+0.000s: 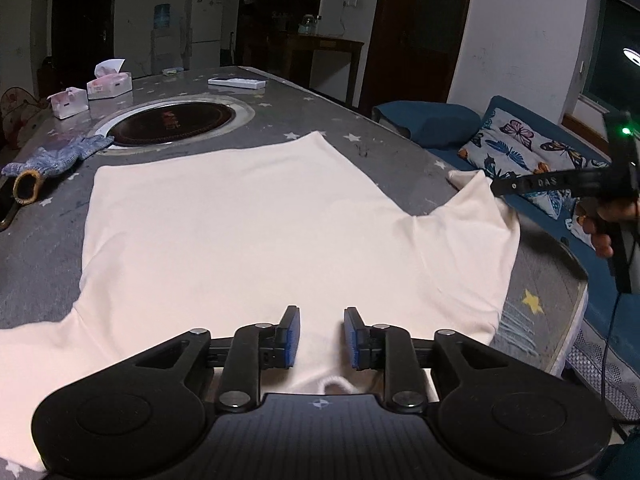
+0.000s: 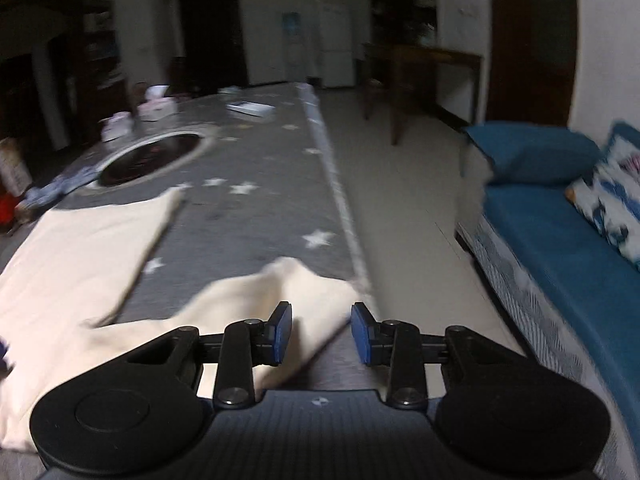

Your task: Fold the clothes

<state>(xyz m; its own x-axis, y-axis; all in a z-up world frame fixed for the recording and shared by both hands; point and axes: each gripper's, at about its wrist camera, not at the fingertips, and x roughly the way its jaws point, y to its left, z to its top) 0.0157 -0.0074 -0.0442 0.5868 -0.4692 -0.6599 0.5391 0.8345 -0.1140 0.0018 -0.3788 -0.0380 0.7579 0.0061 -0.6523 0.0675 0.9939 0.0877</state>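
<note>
A cream T-shirt (image 1: 248, 232) lies flat on the grey star-patterned table (image 1: 320, 116), hem away from me, sleeves spread left and right. My left gripper (image 1: 321, 336) is open over the collar end, jaws apart with cloth between and below them. My right gripper (image 2: 321, 332) is open above the right sleeve (image 2: 280, 292) near the table's right edge; the view is motion-blurred. It also shows in the left wrist view (image 1: 496, 186) at the sleeve tip (image 1: 476, 200), held by a hand.
A round dark hotplate (image 1: 172, 120) is set in the table beyond the shirt. A knitted glove (image 1: 52, 164), tissue boxes (image 1: 108, 82) and a white remote (image 1: 236, 82) lie farther off. A blue sofa (image 2: 560, 240) with a butterfly cushion (image 1: 520, 148) stands to the right.
</note>
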